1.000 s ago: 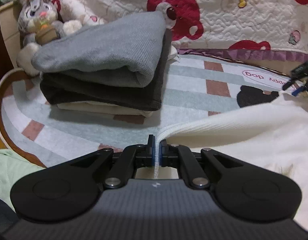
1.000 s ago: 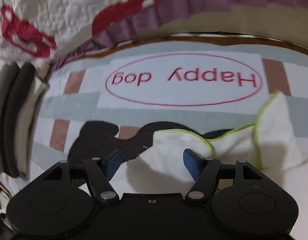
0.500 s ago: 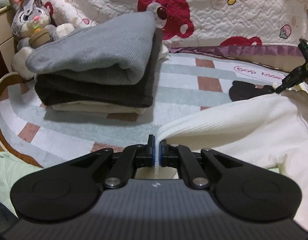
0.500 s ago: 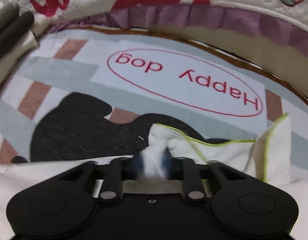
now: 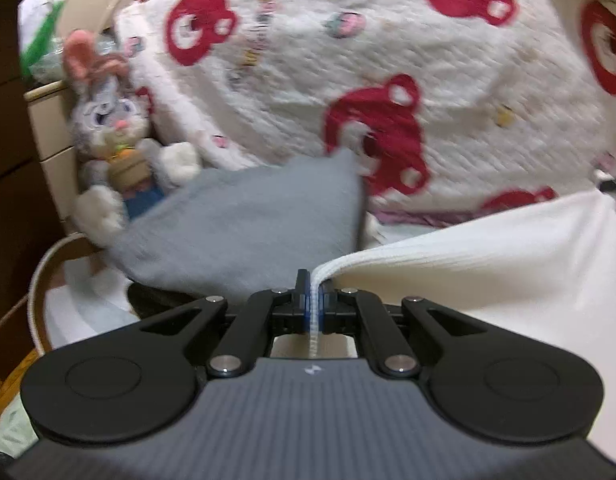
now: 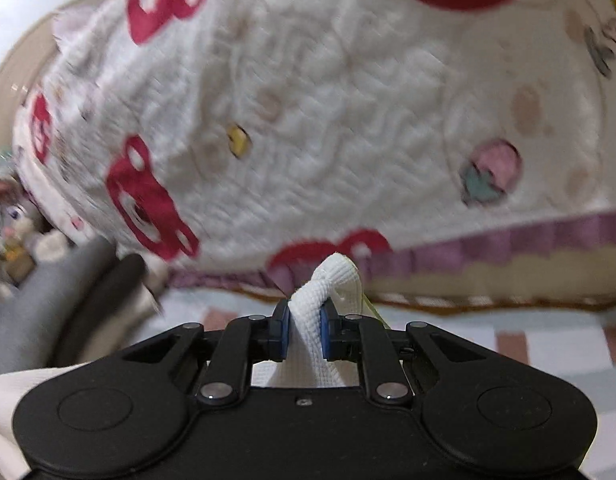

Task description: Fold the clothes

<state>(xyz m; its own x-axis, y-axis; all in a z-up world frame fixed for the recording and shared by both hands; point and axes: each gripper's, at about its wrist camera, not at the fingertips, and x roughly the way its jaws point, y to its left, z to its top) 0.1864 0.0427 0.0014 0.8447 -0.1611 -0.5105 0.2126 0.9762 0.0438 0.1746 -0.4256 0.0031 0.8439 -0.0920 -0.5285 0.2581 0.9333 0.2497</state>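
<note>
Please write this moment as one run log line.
left gripper: shut on white garment | right gripper: shut on white garment | folded stack: behind

A white quilt [image 5: 447,80] printed with red bears fills the far background. At far left, a plush rabbit [image 5: 116,128] leans against beige drawers [image 5: 48,132].

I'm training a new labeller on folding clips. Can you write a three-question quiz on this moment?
1. True or false: the left hand-held gripper is shut on the white garment.
2. What sits between the right hand-held gripper pads? A. grey sweater B. bunched white ribbed fabric C. nothing
3. Fill in: the plush rabbit sits to the ___ of the folded grey sweater in the left wrist view.

Key: 1 true; 2 B; 3 left
</note>
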